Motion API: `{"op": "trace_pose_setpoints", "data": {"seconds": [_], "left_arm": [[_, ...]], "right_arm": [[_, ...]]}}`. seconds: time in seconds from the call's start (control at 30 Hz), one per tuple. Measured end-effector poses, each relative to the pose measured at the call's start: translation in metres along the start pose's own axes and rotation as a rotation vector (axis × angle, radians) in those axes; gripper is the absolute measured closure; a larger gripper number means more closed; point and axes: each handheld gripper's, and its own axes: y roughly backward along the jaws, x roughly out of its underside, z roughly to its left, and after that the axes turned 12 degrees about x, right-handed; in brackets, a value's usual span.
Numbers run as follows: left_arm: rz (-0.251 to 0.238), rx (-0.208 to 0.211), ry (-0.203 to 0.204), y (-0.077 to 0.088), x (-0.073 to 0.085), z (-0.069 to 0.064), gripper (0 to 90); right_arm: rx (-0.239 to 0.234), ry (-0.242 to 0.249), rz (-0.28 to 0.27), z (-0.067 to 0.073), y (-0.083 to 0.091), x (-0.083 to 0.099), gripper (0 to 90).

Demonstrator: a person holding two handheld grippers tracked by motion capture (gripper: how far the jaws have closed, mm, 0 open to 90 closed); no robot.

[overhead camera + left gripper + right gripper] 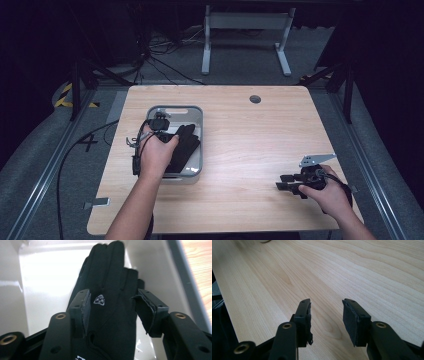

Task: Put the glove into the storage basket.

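A black glove (186, 142) lies in a grey tray (200, 112) on the left half of the wooden table (250, 130). My left gripper (175, 137) is down inside the tray, over the glove. In the left gripper view the glove (112, 290) runs up between the jaws, fingers pointing away, a small white logo on its back. The left gripper (111, 300) is open, with one jaw at each side of the glove. My right gripper (282, 182) rests low near the table's front right, open (325, 307) over bare wood with nothing between its jaws.
The tray's pale inner wall (45, 285) rises close around the glove. A round grommet hole (255, 99) sits near the table's far edge. Beyond the table stand a white desk frame (245, 35) and loose cables (160, 60) on the floor.
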Motion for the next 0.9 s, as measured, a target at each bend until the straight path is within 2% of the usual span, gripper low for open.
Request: {"op": "trace_pose_setpoints", "data": {"seconds": [0.1,0.27,0.33,0.57,0.7,0.9], "left_arm": [[-0.022,0.027,-0.043,0.005,-0.001,-0.005,43.3],[-0.059,0.123,-0.116,0.021,-0.001,-0.015,42.9],[-0.069,0.135,-0.153,0.029,0.001,-0.019,43.0],[-0.081,0.171,-0.23,0.057,0.015,-0.029,42.2],[-0.085,0.179,-0.223,0.067,0.025,-0.025,41.7],[-0.096,0.16,-0.225,0.082,0.038,-0.019,41.1]], "right_arm": [[0.001,-0.001,-0.003,-0.001,0.0,0.0,58.3],[0.003,-0.002,-0.016,-0.003,0.001,-0.002,57.5],[0.007,-0.003,-0.017,-0.004,0.0,-0.002,57.3],[0.023,0.007,-0.027,-0.009,-0.002,-0.009,55.3],[0.025,0.013,-0.035,-0.012,-0.002,-0.013,54.8],[0.043,0.024,-0.04,-0.016,-0.004,-0.015,53.2]]}}
